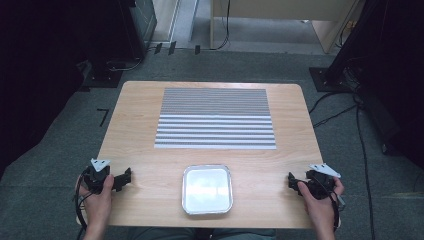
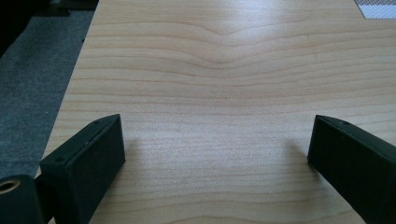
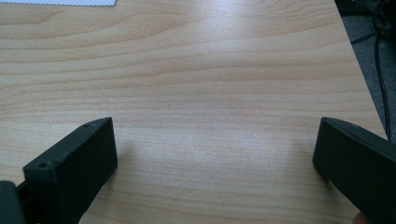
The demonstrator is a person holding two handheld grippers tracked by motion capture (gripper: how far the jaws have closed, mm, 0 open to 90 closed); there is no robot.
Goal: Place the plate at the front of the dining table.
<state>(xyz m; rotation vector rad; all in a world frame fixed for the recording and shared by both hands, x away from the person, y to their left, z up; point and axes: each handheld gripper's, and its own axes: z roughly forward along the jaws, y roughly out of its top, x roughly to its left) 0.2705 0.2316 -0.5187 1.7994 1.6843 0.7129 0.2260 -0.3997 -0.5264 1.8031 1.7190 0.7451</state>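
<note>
A square metal tray [image 1: 186, 200] lies at the near middle of the wooden table [image 1: 145, 110], with nothing in it. Beyond it a grey-and-white striped mat [image 1: 215, 118] is spread flat. My left gripper [image 1: 126, 176] rests on the table near its front left corner, jaws wide apart over bare wood [image 2: 215, 140]. My right gripper [image 1: 291, 181] rests near the front right corner, jaws likewise wide apart with nothing between them [image 3: 215, 144]. Both point inward toward the tray, each a short way from it.
Grey carpet surrounds the table. Cables [image 1: 361, 135] run across the floor at the right. Dark equipment stands at the far left [image 1: 125, 35] and a black stand base at the far right [image 1: 327, 77]. A mat corner [image 2: 378, 9] shows in the left gripper view.
</note>
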